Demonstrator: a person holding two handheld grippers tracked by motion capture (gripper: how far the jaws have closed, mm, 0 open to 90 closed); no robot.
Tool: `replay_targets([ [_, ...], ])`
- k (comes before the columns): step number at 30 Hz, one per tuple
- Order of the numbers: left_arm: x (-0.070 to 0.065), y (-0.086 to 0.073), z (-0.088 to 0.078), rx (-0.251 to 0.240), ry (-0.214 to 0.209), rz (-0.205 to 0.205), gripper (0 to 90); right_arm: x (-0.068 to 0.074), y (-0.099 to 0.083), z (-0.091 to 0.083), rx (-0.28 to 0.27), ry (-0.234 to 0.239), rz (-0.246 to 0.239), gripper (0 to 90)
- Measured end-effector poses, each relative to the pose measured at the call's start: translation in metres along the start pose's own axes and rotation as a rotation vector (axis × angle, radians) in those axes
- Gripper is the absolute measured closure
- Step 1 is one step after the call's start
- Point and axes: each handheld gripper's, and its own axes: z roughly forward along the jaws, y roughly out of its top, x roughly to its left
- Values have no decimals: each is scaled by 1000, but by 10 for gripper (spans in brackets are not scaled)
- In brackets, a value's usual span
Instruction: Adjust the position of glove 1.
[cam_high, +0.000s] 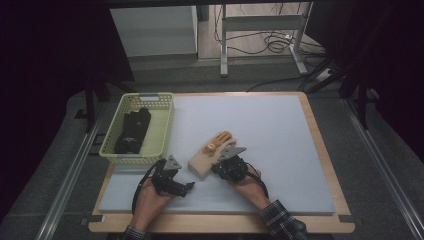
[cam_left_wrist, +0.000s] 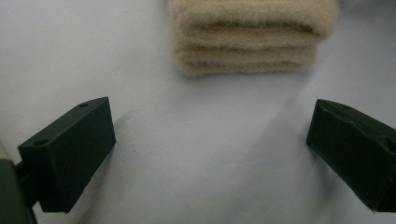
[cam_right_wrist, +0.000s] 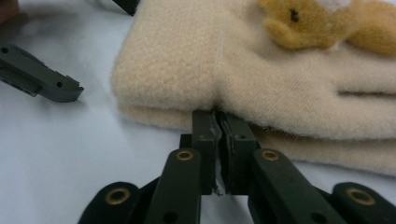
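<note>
Cream fleece, soft and thick, made up the pair of gloves (cam_high: 212, 155) stacked one on the other near the middle of the grey mat (cam_high: 280, 150), just right of the yellow basket (cam_high: 160, 130), which already held dark gloves (cam_high: 132, 131). The top glove carried a small orange bear patch (cam_right_wrist: 299, 23). The right gripper (cam_high: 225, 161) sat at the stack's near right edge with its jaws all but together, their tips nosed against the fleece; whether they pinched any fabric could not be told from the right gripper view. The left gripper (cam_high: 177, 187) rested on the mat to the near left, jaws spread wide and empty, the cuff end of the stack just beyond them.

To do this step well, the right jaws probably wanted to bite both layers at the edge, not only the top nap, or the stack would likely split on lifting. The left gripper could usefully slide in over the cuffs and clamp both, so the pair travelled level toward the basket.
</note>
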Motion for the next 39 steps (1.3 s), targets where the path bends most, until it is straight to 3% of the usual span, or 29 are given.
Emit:
replay_targets([
  [4,0,0,0,-1,1,0,11,2,0,-5,18,3,-3,758],
  [11,0,0,1,-4,0,-1,10,-5,-2,-24,-4,-30,5,660],
  [27,0,-1,0,-8,2,-1,10,-33,-19,-68,-52,-128,93,375],
  [39,0,-1,1,-9,1,-2,10,-54,-46,-101,-60,-196,162,265],
])
